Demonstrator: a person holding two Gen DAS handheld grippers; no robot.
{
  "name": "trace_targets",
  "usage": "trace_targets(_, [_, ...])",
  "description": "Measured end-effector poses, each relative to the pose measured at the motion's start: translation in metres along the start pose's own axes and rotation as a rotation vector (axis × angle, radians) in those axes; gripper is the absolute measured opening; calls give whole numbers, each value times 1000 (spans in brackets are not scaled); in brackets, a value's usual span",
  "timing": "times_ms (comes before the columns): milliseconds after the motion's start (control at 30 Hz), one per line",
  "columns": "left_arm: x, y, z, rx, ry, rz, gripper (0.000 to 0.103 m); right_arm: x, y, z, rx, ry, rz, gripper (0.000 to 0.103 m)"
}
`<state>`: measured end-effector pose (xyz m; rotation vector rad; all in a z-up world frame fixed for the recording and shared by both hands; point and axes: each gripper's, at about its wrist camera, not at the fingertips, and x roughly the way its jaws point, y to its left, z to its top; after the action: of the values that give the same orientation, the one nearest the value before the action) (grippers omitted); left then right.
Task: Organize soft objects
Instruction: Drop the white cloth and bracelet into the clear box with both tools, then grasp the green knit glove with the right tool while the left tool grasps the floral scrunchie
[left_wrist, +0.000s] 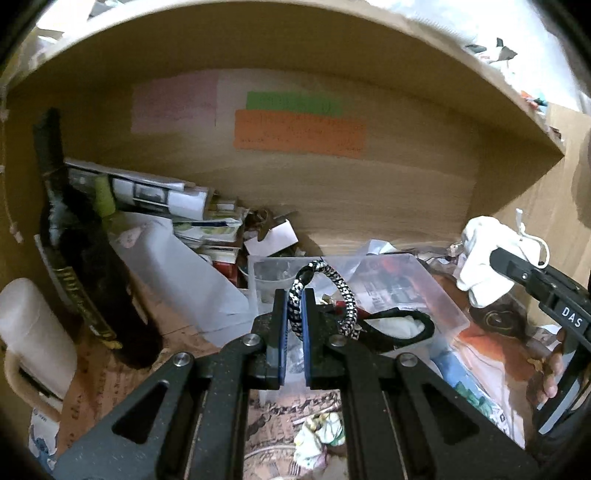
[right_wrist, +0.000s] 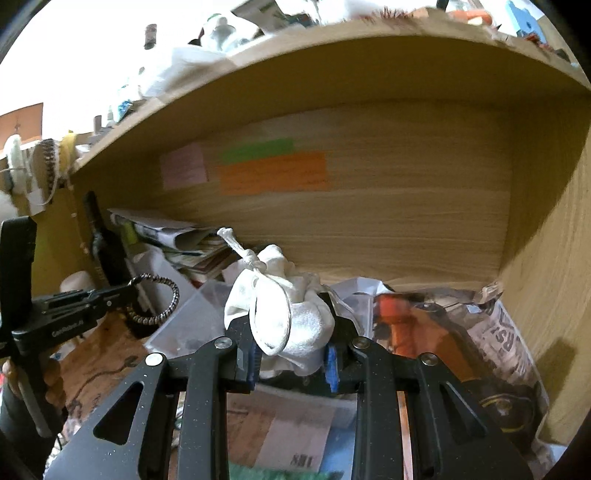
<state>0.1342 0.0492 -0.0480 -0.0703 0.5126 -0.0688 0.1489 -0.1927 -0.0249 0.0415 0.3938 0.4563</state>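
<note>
Left wrist view: rides behind left tool (left_wrist: 294, 325), faces into wooden shelf bay, close over clear plastic box (left_wrist: 436, 295); right tool (left_wrist: 517, 273) enters at 3 o'clock.

Right wrist view: behind right tool (right_wrist: 291, 354), same heading, close; left tool (right_wrist: 129, 291) at 9 o'clock.

Shared: orange note (left_wrist: 299, 134) (right_wrist: 273, 173), back panel, box (right_wrist: 192, 325).

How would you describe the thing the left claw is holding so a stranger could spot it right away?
Look inside the wooden shelf, above the clear plastic box among the clutter. The left claw pinches a braided cord loop. Its black-and-white speckled weave sets it apart from the plain white cloth pouch nearby.
</note>
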Motion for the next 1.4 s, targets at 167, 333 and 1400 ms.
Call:
trace_targets(167, [28,-6,1,4,43,-15,6,23,-4,2,-24,30,-27,25])
trace_targets(333, [55,-15,-4,18,96,-28,6,51,-8,-1,-49,76,-76,26])
trace_targets(1400, [5,-23,-8,65,55,-28,61,14,5,-3,-93,85,-45,87])
